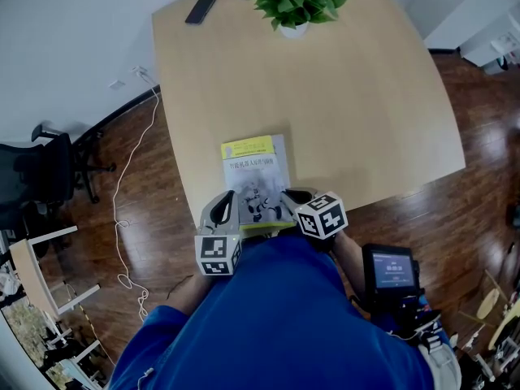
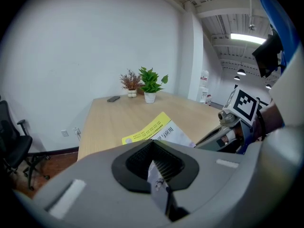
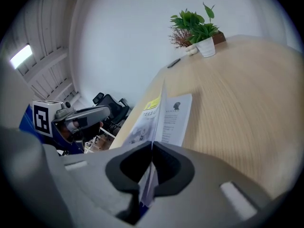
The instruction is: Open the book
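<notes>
The book (image 1: 253,173), white with a yellow band at its far end, lies at the near edge of the wooden table (image 1: 366,96). My left gripper (image 1: 230,207) is shut on the book's near left edge; in the left gripper view a thin leaf is pinched between its jaws (image 2: 154,163). My right gripper (image 1: 292,197) is shut on the near right edge. In the right gripper view (image 3: 151,163) the cover (image 3: 151,120) stands lifted edge-on, and a printed page (image 3: 175,118) shows beside it.
A potted plant (image 1: 294,2) and a dark phone (image 1: 200,10) sit at the table's far end. A black office chair (image 1: 49,173) and a white cable (image 1: 122,210) are on the floor to the left. A small screen device (image 1: 392,268) hangs by my right hip.
</notes>
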A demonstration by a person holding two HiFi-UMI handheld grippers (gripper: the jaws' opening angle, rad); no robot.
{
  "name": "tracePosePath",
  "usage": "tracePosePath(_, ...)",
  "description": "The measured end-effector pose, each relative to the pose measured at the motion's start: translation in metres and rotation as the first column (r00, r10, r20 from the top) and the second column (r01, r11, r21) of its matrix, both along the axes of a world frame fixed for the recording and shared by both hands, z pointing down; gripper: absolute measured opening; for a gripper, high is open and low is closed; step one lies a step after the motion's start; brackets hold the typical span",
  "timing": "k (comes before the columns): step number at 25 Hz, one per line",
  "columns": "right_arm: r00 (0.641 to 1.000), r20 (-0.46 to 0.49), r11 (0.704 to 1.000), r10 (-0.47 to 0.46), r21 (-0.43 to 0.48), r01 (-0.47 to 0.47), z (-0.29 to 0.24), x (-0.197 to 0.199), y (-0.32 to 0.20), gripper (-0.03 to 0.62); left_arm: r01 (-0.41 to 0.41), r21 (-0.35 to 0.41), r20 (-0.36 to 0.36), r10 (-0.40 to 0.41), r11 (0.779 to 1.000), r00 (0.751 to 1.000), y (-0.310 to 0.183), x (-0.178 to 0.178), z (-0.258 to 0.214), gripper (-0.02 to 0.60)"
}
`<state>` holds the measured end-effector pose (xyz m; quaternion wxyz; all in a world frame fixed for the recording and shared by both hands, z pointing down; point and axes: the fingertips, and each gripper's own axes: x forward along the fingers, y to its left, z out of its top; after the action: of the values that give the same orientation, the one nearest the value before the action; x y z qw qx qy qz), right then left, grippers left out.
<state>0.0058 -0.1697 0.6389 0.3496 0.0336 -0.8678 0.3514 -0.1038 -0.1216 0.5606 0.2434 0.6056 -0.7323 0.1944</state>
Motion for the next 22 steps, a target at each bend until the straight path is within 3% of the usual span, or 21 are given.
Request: tracePosePath(22,0.990,0.142,0.999,-0.017,0.031,0.013,-0.086,-0.039,0.029,0.008,0.021,0.120,-0.003,-0.021,0.993,1.000,0.027,-0.024,-0.026,0.006)
